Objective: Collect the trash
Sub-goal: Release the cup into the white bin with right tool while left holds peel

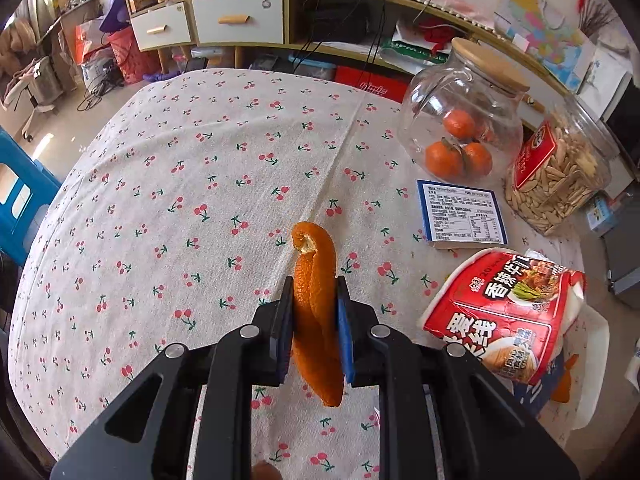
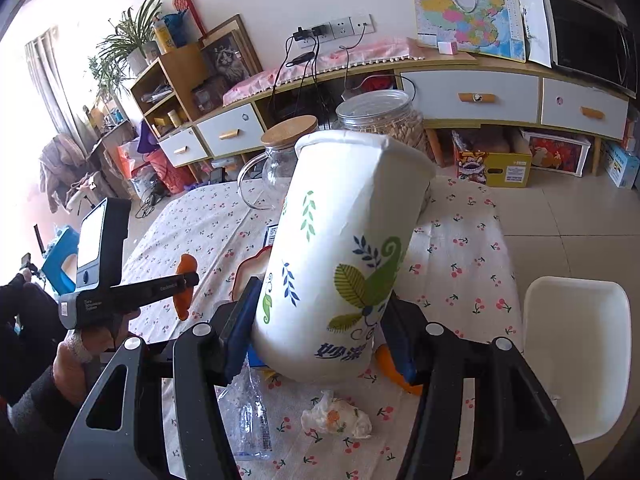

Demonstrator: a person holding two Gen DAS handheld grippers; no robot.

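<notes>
left gripper (image 1: 313,292) clamped tight on a strip of orange peel (image 1: 316,280), lifted off the cherry tablecloth (image 1: 160,200). long side of the peel running straight along the fingers, curled tip poking out past them toward the far side of the table, other end hanging back under the gripper. seen from the right wrist camera, same peel (image 2: 185,280) standing nearly up and down, its middle hidden behind the black left gripper (image 2: 192,280), held by a hand (image 2: 76,360) in a grey sleeve.

right gripper (image 2: 320,320) squeezing a white paper bag (image 2: 340,248) with green and blue leaves, pads pressed on both sides near its bottom. bag standing tall and leaning a bit to the right, folded top pointing up and away. bottom edge just above the table.

close by on the cloth: crumpled tissue (image 2: 336,418), clear plastic wrapper (image 2: 250,424), partly cut off behind the gripper. another bit of orange peel (image 2: 396,372) mostly hidden behind the right finger. red noodle cup (image 1: 508,312) on its side, lower part cut off. beside it a small box (image 1: 460,216), a glass jar (image 1: 460,120) with small oranges, a jar of seeds (image 1: 560,172). from the right wrist camera, both jars half hidden behind the bag. writing on the box too small to read. white chair (image 2: 576,352) beside the table.
</notes>
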